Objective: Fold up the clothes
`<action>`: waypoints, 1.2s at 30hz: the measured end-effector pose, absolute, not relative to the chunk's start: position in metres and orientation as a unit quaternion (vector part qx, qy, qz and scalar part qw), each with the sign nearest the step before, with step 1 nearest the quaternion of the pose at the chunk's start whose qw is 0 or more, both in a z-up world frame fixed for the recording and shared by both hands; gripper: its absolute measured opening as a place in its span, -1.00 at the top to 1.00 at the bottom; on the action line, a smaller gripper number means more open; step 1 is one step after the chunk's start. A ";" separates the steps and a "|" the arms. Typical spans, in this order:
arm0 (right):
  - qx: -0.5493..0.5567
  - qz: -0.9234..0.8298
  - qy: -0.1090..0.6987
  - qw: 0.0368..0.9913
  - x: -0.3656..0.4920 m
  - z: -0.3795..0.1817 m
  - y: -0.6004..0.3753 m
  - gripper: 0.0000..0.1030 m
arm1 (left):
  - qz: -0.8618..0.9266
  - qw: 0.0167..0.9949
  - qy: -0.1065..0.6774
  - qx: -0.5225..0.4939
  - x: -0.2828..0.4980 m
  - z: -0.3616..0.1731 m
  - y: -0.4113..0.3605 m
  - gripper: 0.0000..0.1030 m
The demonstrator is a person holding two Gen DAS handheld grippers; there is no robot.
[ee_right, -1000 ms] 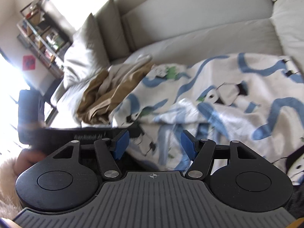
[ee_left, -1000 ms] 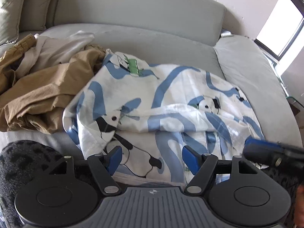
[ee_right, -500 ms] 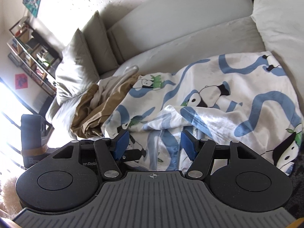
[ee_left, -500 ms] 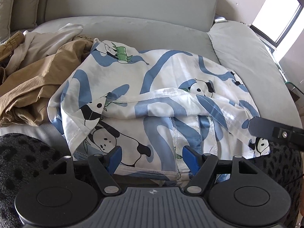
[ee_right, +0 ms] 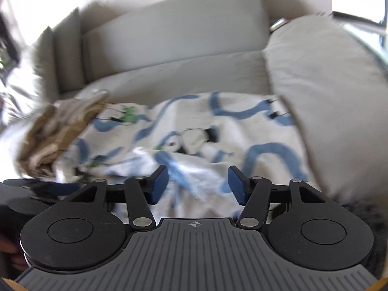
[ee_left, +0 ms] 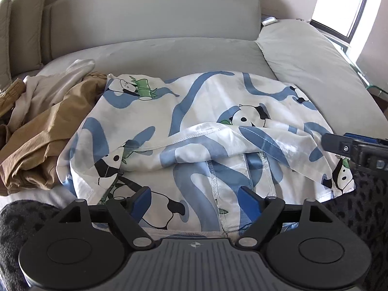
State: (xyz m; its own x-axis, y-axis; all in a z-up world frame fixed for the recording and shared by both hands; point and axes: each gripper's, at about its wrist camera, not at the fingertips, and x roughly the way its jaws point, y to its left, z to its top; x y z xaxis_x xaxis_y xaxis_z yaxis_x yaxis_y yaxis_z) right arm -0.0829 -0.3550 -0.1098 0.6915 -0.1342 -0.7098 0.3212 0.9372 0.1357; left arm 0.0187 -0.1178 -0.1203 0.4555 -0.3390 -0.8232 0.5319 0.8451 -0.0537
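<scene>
Evidently mid-fold: ahead of the left claw (ee_left: 195,200), wide and empty, the panda-print garment (ee_left: 194,126) lies on the sofa (ee_left: 169,53), one hem doubled over. Right claw (ee_right: 197,184), blurred, gapes empty too. Next calls for pinching a loose edge.

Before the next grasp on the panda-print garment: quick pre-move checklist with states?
1. Left gripper open, nothing between its fingers: ok.
2. Right gripper open and empty: ok.
3. White panda-print garment with blue swirls lying flat: not ok, a hemmed flap is bunched across the middle.
4. Near hem within reach, just ahead of the left gripper: ok.
5. Garment clear of the tan crumpled clothing: not ok, its left edge touches the pile.
6. Right wrist view sharp enough to aim: not ok, motion-blurred.
</scene>
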 end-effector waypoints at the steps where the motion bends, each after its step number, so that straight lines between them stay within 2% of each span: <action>1: 0.116 -0.135 0.374 0.910 -0.083 -0.110 -0.355 0.03 | -0.254 0.847 0.456 0.106 0.019 -0.122 -0.115 -0.55; 2: 0.107 -0.146 0.375 0.909 -0.083 -0.111 -0.356 0.20 | -0.250 0.847 0.458 0.105 0.020 -0.123 -0.113 -0.56; 4: 0.103 -0.153 0.379 0.907 -0.082 -0.113 -0.359 0.28 | -0.239 0.846 0.465 0.103 0.023 -0.127 -0.108 -0.56; 17: 0.137 -0.126 0.384 0.904 -0.083 -0.111 -0.360 0.24 | -0.251 0.843 0.463 0.110 0.040 -0.132 -0.127 -0.56; 27: 0.159 -0.135 0.371 0.905 -0.098 -0.101 -0.371 0.19 | -0.193 0.856 0.461 0.131 0.051 -0.142 -0.137 -0.57; 36: 0.172 -0.127 0.375 0.902 -0.096 -0.107 -0.373 0.18 | -0.072 0.853 0.512 0.066 0.081 -0.161 -0.097 -0.57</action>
State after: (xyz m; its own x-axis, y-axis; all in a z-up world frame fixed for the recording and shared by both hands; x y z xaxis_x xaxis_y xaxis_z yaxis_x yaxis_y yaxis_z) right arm -0.0961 -0.3730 -0.1071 0.6862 -0.0993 -0.7206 0.3573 0.9089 0.2150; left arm 0.0805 -0.0970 -0.1606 0.4656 -0.0552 -0.8833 0.1906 0.9809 0.0392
